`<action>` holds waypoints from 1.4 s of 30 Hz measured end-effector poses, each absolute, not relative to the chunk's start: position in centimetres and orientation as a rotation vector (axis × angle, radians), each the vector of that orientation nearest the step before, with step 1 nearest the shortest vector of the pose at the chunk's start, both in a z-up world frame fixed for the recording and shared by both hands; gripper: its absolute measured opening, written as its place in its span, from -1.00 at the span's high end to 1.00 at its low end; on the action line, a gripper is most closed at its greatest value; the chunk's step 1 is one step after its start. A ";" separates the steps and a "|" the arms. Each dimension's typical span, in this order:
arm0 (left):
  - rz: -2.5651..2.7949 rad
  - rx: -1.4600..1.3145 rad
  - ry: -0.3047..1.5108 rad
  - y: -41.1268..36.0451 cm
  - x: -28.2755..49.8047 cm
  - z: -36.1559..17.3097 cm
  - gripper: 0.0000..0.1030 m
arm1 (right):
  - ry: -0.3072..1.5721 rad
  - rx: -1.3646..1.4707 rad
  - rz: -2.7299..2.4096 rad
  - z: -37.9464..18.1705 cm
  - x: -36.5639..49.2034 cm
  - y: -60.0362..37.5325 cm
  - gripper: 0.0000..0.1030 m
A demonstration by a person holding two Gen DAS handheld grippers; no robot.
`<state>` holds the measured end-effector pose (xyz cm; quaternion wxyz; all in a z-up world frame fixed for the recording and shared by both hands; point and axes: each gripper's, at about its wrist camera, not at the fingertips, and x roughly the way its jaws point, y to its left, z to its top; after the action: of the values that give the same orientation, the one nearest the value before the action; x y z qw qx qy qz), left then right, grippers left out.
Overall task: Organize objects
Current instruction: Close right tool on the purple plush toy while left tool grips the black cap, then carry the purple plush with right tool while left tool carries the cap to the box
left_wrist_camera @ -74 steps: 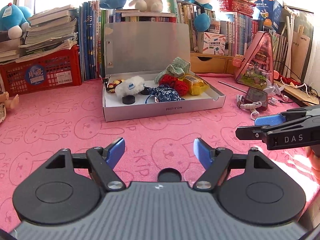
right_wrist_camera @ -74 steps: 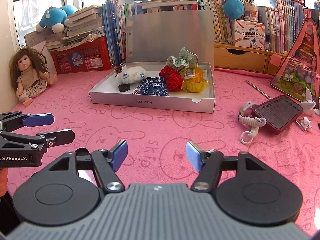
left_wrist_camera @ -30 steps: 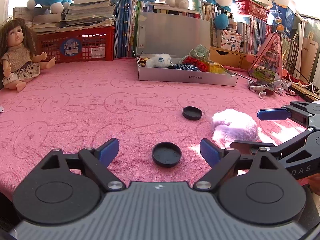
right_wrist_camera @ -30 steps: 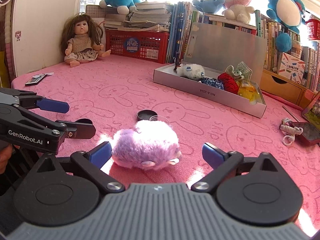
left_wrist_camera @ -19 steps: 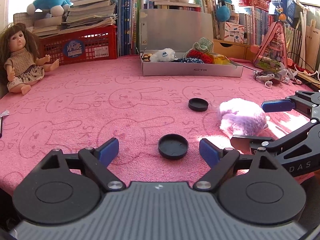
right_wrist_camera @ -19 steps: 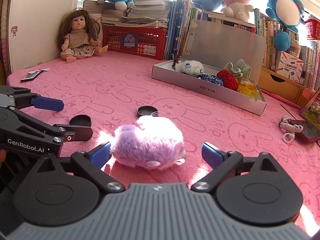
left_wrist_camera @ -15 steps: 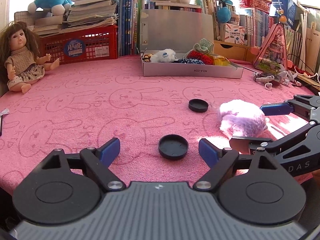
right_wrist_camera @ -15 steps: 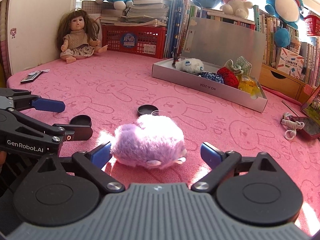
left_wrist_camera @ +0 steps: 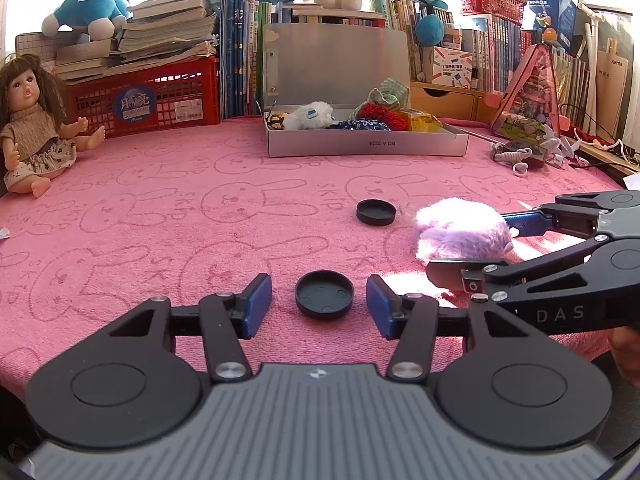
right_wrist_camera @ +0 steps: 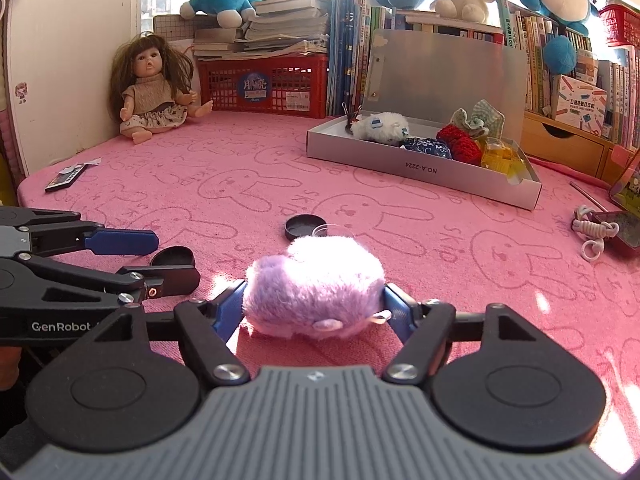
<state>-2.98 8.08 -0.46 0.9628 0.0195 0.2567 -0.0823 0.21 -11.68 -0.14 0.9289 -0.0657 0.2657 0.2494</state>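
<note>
My right gripper [right_wrist_camera: 314, 307] fingers closing onto the purple plush [right_wrist_camera: 316, 286], my left gripper [left_wrist_camera: 318, 306] fingers narrowing around the black lid [left_wrist_camera: 325, 294], not touching it

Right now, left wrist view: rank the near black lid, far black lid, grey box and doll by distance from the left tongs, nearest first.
1. Near black lid: between the left tongs, pads not yet touching it.
2. Far black lid: ahead, slightly right, beside the purple plush.
3. Grey box and doll: box straight ahead, doll far left; too close to call.
</note>
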 end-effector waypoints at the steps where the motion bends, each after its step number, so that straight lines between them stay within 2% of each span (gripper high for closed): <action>1: -0.170 0.040 0.518 8.0 -3.0 -0.5 -0.12 | 0.549 -0.118 0.511 -0.1 0.3 -11.8 -0.45; 14: -0.180 0.025 0.514 6.8 -2.8 -0.4 0.27 | 0.528 -0.076 0.446 0.0 0.0 -11.9 -0.38; 28: -0.167 -0.038 0.558 5.5 -0.8 0.6 0.27 | 0.529 -0.013 0.357 0.3 0.3 -13.3 -0.38; 42: -0.110 0.026 0.605 3.6 2.6 2.0 0.27 | 0.522 0.021 0.262 1.1 1.5 -15.2 -0.37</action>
<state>2.62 3.60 1.99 0.9530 0.0129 0.2978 -0.0543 1.55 -15.25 1.12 0.9576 0.0105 0.2572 0.1292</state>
